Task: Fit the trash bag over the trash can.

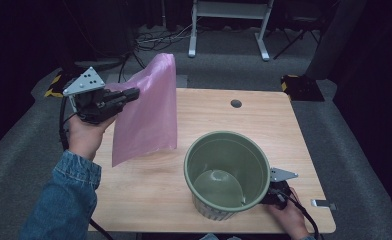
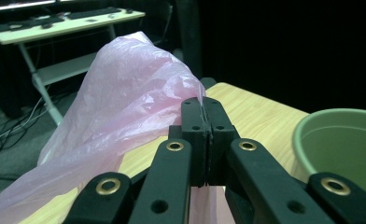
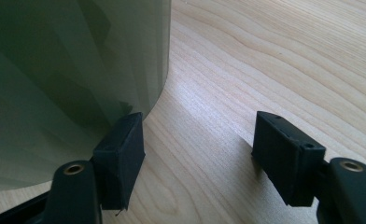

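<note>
The pink plastic bag (image 1: 146, 110) hangs in the air over the left part of the wooden table (image 1: 144, 190), its lower edge just above the tabletop, its top corner standing higher than the hand that holds it. The left gripper (image 1: 129, 95) has its jaws pressed together on the bag's thin film; in the left gripper view the two black jaws meet with a fold of pink plastic (image 2: 125, 98) pinched between them, and the rest of the bag billows away to the left. The person's left hand (image 1: 84, 135), in a denim sleeve (image 1: 64, 200), carries that gripper well above the table.

To the right stands a green plastic bucket (image 1: 227, 172), upright and open, near the table's front edge. The right gripper (image 1: 279, 192) lies low beside the bucket's right wall. In the right gripper view its jaws stand apart: one jaw sits right against the bucket's ribbed wall (image 3: 69, 84), the other is out over bare wood, with nothing clamped between them.
</note>
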Motion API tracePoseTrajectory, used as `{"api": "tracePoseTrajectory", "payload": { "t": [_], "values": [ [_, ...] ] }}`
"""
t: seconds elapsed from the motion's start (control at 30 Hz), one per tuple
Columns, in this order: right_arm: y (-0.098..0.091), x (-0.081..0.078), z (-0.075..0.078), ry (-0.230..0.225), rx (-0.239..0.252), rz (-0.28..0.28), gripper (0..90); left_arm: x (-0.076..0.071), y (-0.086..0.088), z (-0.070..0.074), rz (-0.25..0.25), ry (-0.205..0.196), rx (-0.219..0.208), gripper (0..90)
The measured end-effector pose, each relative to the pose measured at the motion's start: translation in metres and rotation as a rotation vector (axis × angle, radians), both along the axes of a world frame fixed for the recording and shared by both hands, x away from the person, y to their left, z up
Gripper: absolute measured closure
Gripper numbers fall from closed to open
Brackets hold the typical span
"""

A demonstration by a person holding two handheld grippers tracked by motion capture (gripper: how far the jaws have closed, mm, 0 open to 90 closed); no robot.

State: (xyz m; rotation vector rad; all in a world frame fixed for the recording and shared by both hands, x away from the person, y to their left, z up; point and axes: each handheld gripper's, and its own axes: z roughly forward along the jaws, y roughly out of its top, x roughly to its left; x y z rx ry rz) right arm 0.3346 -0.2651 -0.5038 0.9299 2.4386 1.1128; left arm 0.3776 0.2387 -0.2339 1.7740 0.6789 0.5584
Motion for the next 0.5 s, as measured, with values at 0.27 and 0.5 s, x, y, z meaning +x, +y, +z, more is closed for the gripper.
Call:
{"api": "tracePoseTrajectory", "payload": {
  "t": [0.27,0.5],
  "values": [
    [0.0,0.0,0.0,0.0,0.0,0.0,33.9,0.003,-0.004,0.018,-0.09,-0.008,-0.009,88.8],
    [0.0,0.0,0.0,0.0,0.0,0.0,33.9,0.01,0.003,0.025,-0.21,-0.016,-0.05,89.0]
  ]
}}
